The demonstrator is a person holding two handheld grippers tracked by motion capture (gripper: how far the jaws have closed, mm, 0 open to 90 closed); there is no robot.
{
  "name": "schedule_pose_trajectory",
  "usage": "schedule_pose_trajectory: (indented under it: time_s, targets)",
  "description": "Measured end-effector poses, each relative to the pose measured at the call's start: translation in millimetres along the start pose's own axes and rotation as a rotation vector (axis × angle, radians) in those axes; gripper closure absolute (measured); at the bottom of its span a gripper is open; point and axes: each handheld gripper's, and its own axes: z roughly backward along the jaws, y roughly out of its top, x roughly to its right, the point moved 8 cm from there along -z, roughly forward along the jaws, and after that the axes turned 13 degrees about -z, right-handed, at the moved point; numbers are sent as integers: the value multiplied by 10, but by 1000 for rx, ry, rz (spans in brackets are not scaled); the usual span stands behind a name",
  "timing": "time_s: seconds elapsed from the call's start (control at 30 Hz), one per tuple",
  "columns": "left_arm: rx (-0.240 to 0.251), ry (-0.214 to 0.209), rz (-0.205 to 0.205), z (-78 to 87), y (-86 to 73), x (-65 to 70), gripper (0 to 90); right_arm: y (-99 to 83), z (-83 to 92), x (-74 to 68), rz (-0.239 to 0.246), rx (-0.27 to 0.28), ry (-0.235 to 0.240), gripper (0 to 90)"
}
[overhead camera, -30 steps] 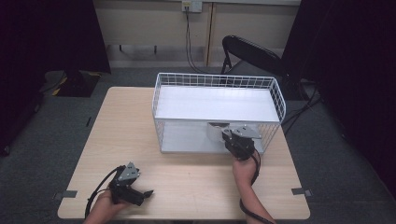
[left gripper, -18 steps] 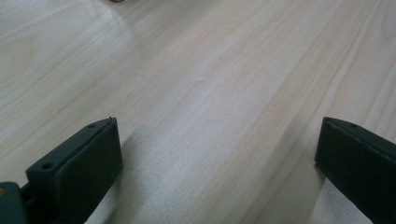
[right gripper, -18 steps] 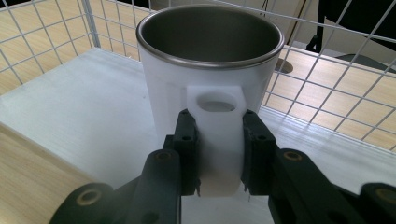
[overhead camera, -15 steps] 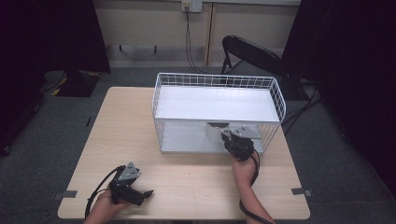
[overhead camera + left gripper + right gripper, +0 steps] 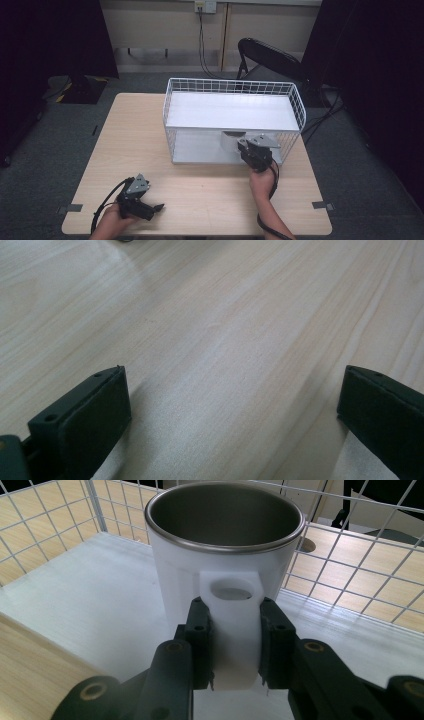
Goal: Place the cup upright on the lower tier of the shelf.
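A white mug with a steel-lined inside stands upright over the white floor of a wire basket. My right gripper is shut on the mug's white handle, one finger on each side. From above, the mug sits at the basket's open front side, on the lower level, just ahead of the right gripper. My left gripper lies low at the table's front left, open, with bare wood between its wide-apart fingers.
The basket has a white upper shelf and wire walls close behind the mug. A light wooden table holds the basket. A black chair stands behind the table. Cables trail from both grippers.
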Motion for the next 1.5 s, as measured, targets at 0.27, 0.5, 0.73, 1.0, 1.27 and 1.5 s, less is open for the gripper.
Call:
schedule_pose_trajectory:
  time_s: [0.27, 0.5, 0.73, 1.0, 1.27, 1.5]
  targets:
    - [0, 0, 0, 0, 0, 0, 0, 0, 0, 1, 7, -12, -3, 689]
    - [1, 0, 0, -1, 1, 0, 0, -42, 10, 34, 2, -28, -1, 485]
    - [0, 0, 0, 0, 0, 0, 0, -72, 53, 28, -2, -51, 22, 306]
    - [0, 0, -1, 0, 0, 0, 0, -59, 135, 7, 8, -58, 34, 204]
    - [-1, 1, 0, 0, 0, -1, 0, -54, 188, 4, 18, -86, 55, 137]
    - [0, 1, 0, 0, 0, 0, 0, -92, 231, -14, 49, -101, 60, 133]
